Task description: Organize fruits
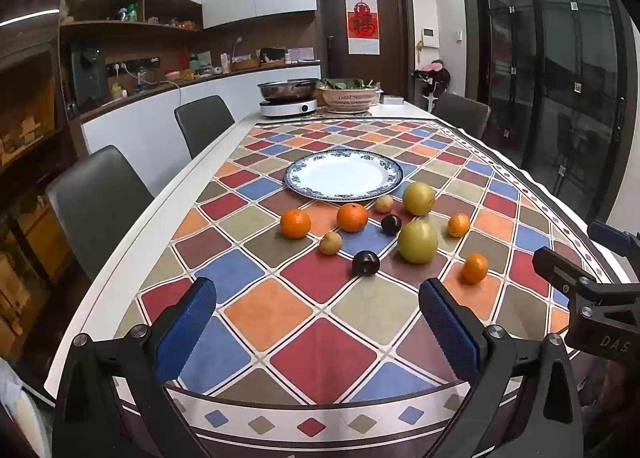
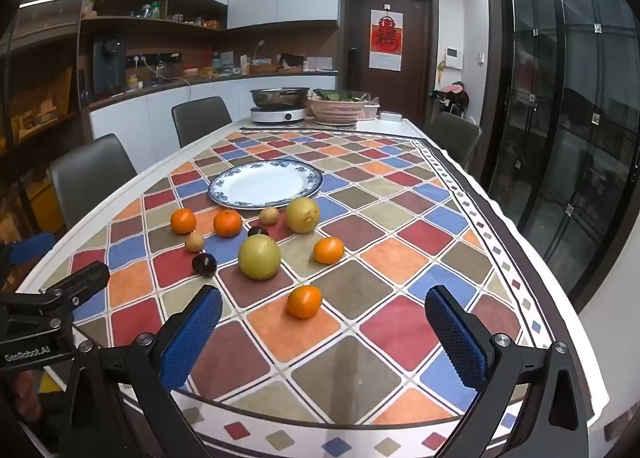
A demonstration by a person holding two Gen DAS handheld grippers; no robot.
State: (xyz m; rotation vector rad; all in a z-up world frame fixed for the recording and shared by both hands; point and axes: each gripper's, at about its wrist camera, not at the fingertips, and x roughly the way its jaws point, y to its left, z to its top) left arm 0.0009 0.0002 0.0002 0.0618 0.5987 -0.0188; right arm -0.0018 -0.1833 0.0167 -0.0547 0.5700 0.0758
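Note:
A white plate with a blue rim (image 1: 384,162) (image 2: 224,184) lies empty on the checked tablecloth. In front of it lie loose fruits: several oranges (image 1: 295,223) (image 2: 304,301), two yellow-green pears (image 1: 417,241) (image 2: 259,257), two dark plums (image 1: 365,263) (image 2: 204,264) and two small tan fruits (image 1: 330,243) (image 2: 194,242). My left gripper (image 1: 318,314) is open and empty above the table's near edge. My right gripper (image 2: 324,322) is open and empty, its nearest fruit an orange just ahead. Each gripper shows at the edge of the other's view.
An induction hob with a steel pot (image 1: 288,98) and a pink basket of greens (image 1: 351,95) stand at the table's far end. Grey chairs (image 1: 98,198) line the left side, one (image 1: 462,114) at the far right. Glass doors (image 1: 560,78) are on the right.

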